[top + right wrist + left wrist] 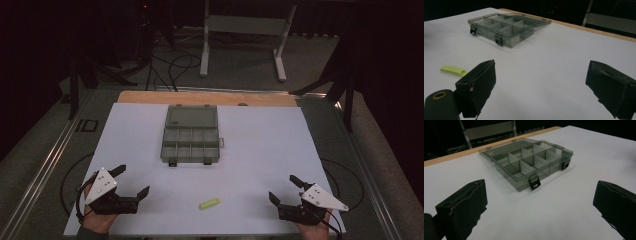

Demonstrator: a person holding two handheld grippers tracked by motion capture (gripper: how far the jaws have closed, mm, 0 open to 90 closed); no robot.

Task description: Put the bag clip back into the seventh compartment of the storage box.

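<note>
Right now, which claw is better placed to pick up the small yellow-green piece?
Probably the right claw: open, empty, the yellow-green piece just beside its jaws. The left claw, also open, faces the compartment box.

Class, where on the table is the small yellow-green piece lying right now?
In the high view the yellow-green piece lies flat near the table's front edge, between the two grippers and in front of the open compartment box.

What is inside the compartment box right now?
The compartment box lies open, lid folded back. The compartments facing the left and right gripper views look empty, bare floors between grey dividers. The near wall and dividers hide some corners. The yellow-green piece lies outside on the white table.
</note>
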